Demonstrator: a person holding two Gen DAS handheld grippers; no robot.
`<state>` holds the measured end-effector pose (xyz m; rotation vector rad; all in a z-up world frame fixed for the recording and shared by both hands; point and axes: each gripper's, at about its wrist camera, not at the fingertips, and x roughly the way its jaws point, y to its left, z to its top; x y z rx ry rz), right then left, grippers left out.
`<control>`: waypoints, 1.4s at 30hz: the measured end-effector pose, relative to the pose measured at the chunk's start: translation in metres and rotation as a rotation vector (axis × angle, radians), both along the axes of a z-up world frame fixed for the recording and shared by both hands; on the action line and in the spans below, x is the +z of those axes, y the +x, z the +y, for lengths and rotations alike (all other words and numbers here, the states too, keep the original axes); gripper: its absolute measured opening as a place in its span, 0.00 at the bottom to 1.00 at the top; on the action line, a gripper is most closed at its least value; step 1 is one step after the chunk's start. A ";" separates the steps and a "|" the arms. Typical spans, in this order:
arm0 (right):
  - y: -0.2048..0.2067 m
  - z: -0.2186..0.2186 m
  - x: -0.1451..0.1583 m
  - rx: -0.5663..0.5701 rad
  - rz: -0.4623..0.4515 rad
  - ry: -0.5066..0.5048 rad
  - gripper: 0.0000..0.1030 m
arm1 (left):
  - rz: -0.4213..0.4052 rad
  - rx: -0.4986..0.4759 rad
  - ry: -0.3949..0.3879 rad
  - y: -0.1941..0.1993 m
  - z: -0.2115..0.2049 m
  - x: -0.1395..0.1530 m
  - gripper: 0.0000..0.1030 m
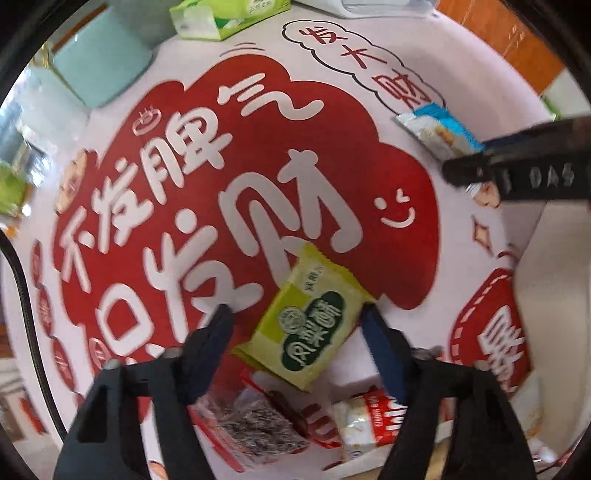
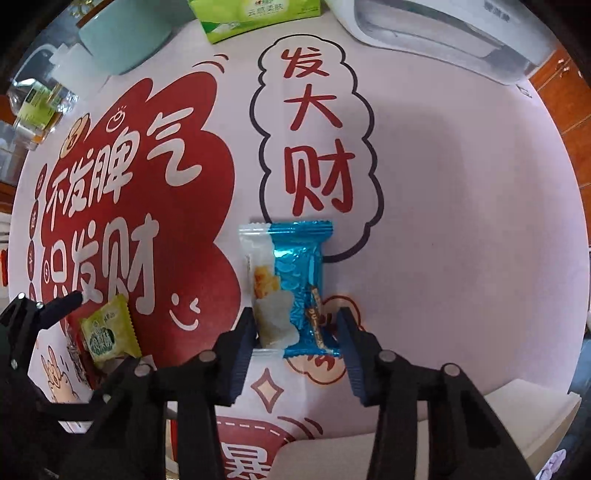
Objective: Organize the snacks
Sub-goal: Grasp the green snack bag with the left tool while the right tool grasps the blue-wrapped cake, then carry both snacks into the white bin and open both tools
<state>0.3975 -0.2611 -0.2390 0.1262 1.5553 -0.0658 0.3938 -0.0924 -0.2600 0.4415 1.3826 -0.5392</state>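
A green snack packet lies flat on the red-and-white printed mat. My left gripper points down over it with a finger on each side; the right finger touches its corner and the left finger stands clear, so the gripper is open. In the right wrist view, a white packet and a blue foil packet lie side by side. My right gripper straddles their near ends. Its left finger is against the white packet, and a slim gap shows beside the blue one.
A red-edged packet and a red-and-white packet lie near the left gripper. A teal container, a green tissue box and a white appliance stand at the mat's far edge. A white box sits near right.
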 end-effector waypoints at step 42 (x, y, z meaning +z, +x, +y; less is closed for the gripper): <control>-0.267 0.009 0.210 0.085 -0.539 0.295 0.22 | -0.308 0.316 -0.366 -0.228 0.015 0.235 0.35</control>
